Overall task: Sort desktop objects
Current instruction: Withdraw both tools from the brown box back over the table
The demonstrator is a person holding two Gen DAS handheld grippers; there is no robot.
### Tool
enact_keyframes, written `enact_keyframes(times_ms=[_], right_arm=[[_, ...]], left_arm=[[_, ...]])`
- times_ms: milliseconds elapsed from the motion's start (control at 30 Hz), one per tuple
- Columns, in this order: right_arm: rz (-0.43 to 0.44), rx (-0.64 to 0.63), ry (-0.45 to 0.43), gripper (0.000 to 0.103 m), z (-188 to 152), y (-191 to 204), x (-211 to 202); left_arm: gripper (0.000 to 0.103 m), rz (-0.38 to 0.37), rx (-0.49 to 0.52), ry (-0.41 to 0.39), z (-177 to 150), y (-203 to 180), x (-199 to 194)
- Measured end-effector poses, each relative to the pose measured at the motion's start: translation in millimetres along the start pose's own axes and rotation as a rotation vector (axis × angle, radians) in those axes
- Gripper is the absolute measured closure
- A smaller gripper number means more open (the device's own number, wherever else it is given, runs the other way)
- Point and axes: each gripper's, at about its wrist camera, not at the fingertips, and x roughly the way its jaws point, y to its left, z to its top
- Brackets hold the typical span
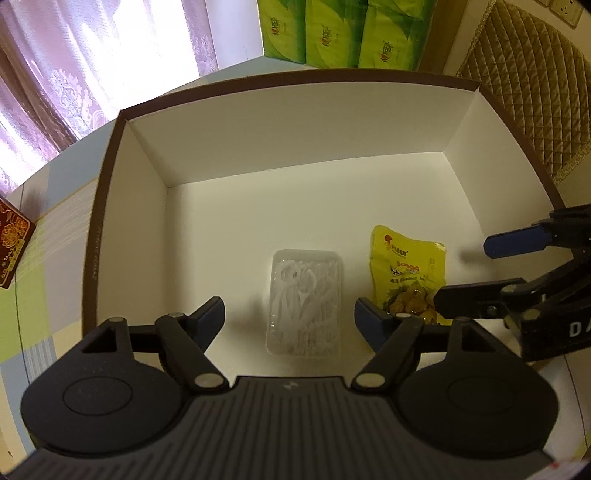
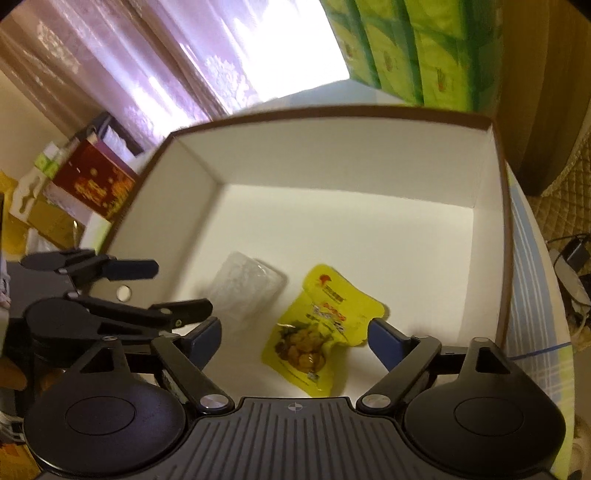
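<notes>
The box (image 1: 110,236), brown outside and white inside, sits open on the table (image 1: 44,266) and serves as the landmark here. Two things lie on its floor near the front wall: a clear tray (image 1: 304,306) of white plastic picks, and just to its right, not touching it, a yellow pouch (image 1: 406,273) with a food picture on its lower half.

The left gripper (image 1: 290,314) hangs over the front part of the box with its jaws spread wide. Its blue-padded fingers (image 1: 212,314) stand on either side of the tray, apart from it, and grip nothing. The right-hand finger sits close beside the lower corner of the pouch; whether it touches cannot be told.

The right gripper (image 2: 293,332) is also spread wide and empty, over the front right of the box. In its own view the pouch (image 2: 317,328) lies between its fingers (image 2: 384,339), with one crumpled corner just beside the right-hand pad; contact cannot be told. The tray (image 2: 245,291) lies left of the pouch, blurred in this view.

From the left wrist view the right gripper (image 1: 465,267) reaches in over the right wall of the box, jaws parted, above the floor right of the pouch.

Behind the box stand green tissue packs (image 1: 332,33). Left of the box lies a dark red packet (image 1: 14,251) with gold print.
</notes>
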Motion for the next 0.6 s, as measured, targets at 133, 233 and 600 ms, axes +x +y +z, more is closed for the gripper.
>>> enact_keyframes(times_ms=[133,233,600], right_arm=[[-0.003,-0.007,-0.051,0.016,-2,2,-20],[-0.028,-0.034,-0.092,0.015,-5,6,-35],[-0.088,-0.107,-0.216,0.012,-33,31,-83]], left_arm=[[0.029,-0.006,-0.004,-0.04,-4,2,-16],[0.029,-0.005,0.004,-0.072,-8,3,-32],[0.029,-0.004,0.024,-0.192,-36,6,-99]])
